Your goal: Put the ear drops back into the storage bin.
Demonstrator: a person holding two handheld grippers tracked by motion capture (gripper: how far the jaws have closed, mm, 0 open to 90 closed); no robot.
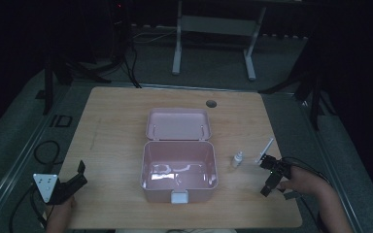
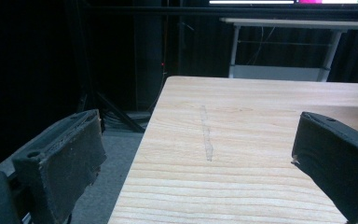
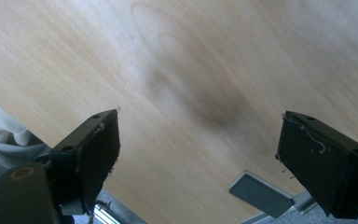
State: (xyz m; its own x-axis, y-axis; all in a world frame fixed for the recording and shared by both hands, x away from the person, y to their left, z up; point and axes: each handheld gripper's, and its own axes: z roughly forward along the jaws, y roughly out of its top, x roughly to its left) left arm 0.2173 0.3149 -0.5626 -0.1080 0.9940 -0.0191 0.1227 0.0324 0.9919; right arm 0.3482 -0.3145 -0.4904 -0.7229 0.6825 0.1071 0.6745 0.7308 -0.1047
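Note:
An open pink box (image 1: pixel 144 167) stands at the middle of the wooden table (image 1: pixel 111 121), its lid (image 1: pixel 178 124) laid back flat behind it. To its right are a small white bottle (image 1: pixel 237 159) standing upright and a thin white stick-like item (image 1: pixel 266 148). My right gripper (image 1: pixel 268 177) hovers just right of the bottle, pointed down at bare wood; in the right gripper view the gripper (image 3: pixel 200 123) is open with nothing between the jaws. My left gripper (image 1: pixel 80 174) rests at the table's front left corner, and in its own view the gripper (image 2: pixel 200 128) is open over bare wood.
A round cable hole (image 1: pixel 211 103) lies near the table's far edge. Another desk's white frame (image 1: pixel 177 48) stands behind. Cables (image 1: pixel 46 150) lie on the floor at the left. A small grey plate (image 3: pixel 261 193) and pale fabric (image 3: pixel 0 135) sit by the table's near edge.

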